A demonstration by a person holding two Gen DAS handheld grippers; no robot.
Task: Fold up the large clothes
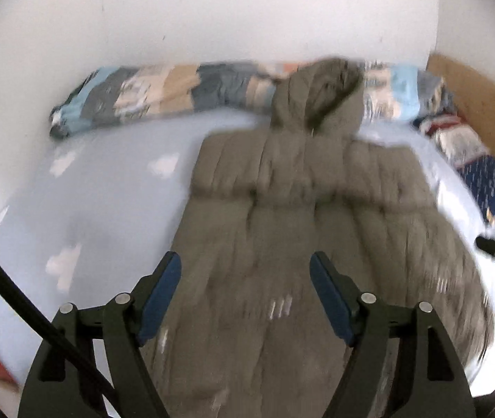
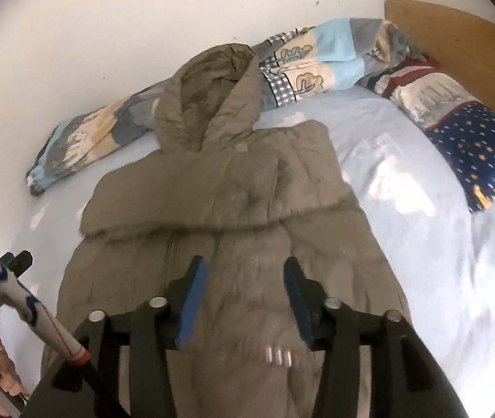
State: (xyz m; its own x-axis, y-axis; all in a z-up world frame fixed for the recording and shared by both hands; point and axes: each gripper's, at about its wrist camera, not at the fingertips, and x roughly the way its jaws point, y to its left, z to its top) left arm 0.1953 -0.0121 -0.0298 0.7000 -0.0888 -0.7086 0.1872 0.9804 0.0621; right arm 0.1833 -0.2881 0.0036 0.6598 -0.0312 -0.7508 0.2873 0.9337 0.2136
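- The bed [image 2: 404, 244] fills most of the room in sight, spread with a pale blue sheet printed with faint white patches.
- A plain white wall [image 1: 212, 17] runs along the bed's far side, from about 9 o'clock round to 1 o'clock in the left wrist view.
- A light wooden headboard [image 2: 456, 41] stands at 1 to 2 o'clock in the right wrist view, meeting the wall at the corner.
- A rolled patchwork quilt [image 1: 150, 94] in blue, cream and grey lies along the wall edge of the bed, at 10 to 1 o'clock.
- Pillows lie against the headboard: a dark blue starry pillow [image 2: 484, 153] at 3 o'clock, with a red, white and grey striped one just behind it.
- The olive padded coat [image 2: 233, 209] lies flat on the sheet at the middle of the bed; its hood [image 2: 209, 104] points to 12 o'clock and rests against the quilt.
- Its upper part looks folded inward, forming a blocky band across the chest; the lower part spreads wider towards 6 o'clock.
- The left gripper [image 1: 245, 292] hangs above the coat's lower half, jaws well apart, nothing between the blue pads.
- The right gripper [image 2: 245, 299] hangs over the coat's lower half too, jaws parted and empty.
- In the right wrist view, a hand [image 2: 2, 379] at 8 o'clock grips a handle, with a white pole beside it.
- Both views are smeared by motion, so fine detail on the coat is unclear.
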